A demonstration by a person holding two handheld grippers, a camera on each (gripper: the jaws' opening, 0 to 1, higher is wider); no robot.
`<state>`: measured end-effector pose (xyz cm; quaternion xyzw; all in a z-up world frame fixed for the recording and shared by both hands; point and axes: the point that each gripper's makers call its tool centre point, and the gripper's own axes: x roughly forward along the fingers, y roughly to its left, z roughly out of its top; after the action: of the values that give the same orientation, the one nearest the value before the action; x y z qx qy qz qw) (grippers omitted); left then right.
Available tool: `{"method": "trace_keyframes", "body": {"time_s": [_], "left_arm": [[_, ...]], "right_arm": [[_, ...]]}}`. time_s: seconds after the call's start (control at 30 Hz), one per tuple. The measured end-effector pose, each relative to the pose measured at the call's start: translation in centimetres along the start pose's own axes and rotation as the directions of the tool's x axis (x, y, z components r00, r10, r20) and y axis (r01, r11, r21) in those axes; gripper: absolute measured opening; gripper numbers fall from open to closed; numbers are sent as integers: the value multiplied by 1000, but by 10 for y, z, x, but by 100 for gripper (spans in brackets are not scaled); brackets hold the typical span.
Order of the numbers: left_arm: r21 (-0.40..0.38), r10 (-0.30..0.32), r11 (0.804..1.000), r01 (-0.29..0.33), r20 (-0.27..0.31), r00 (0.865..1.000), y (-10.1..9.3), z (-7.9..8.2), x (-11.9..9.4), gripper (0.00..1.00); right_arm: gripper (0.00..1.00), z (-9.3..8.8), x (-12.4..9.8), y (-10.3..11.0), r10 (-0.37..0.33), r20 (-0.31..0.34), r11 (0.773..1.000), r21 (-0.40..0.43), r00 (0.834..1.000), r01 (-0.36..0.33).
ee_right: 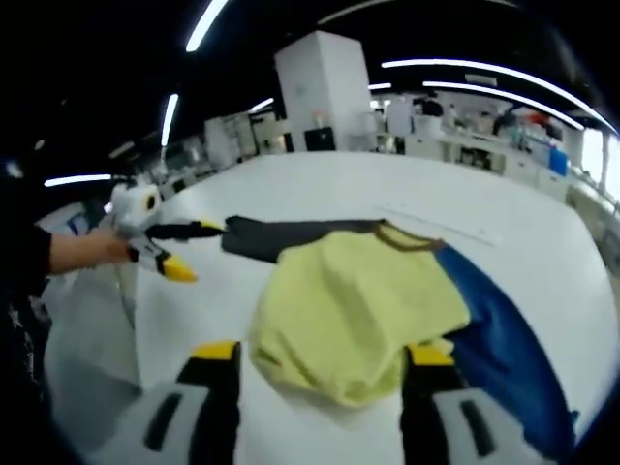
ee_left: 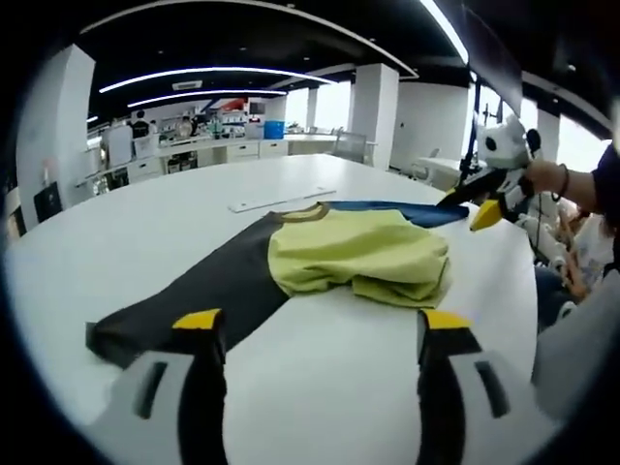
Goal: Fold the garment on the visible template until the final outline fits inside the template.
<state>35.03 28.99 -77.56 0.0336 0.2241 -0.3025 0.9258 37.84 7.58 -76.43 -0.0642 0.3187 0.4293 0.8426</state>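
Yellow-green cloth: in the left gripper view the garment lies on the white table, its yellow-green body bunched and folded over on itself in the middle.
Dark sleeve: one black sleeve runs from the body toward my left gripper, ending near its left jaw.
Blue sleeve: the other sleeve is blue and stretches away from the body toward the far right side of the table.
Collar: a brown collar band sits at the top edge of the body, on the side away from me.
Left gripper: my yellow-tipped jaws stand wide apart over bare table, holding nothing and clear of the cloth.
Other gripper: my right gripper comes in from the right, held by my hand, its tips at the end of the blue sleeve; I cannot tell whether it grips.
Flat strip: a pale strip lies on the table beyond the collar.

Right gripper view, garment: the yellow-green body lies just ahead, blue sleeve to the right, black sleeve reaching left.
Right gripper: my jaws are spread wide, the folded hem lying between them, not clamped.
Left gripper seen here: it sits at the black sleeve's end, jaws parted.
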Motion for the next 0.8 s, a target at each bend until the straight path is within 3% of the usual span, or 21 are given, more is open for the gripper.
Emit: {"method": "trace_keyframes", "body": {"time_s": [0.27,0.43,0.8], "left_arm": [[4,-28,1000,28,-8,1000,-17,4,22,56],[-24,-52,998,51,-13,999,-16,-1,32,47],[-51,-98,994,97,-25,995,-21,-2,63,36]], "right_arm": [[44,-4,1,-34,-78,14,997,-10,997,78],[36,-6,5,-52,-94,7,995,-23,996,94],[32,-16,20,-85,-118,-35,992,-48,992,116]]}}
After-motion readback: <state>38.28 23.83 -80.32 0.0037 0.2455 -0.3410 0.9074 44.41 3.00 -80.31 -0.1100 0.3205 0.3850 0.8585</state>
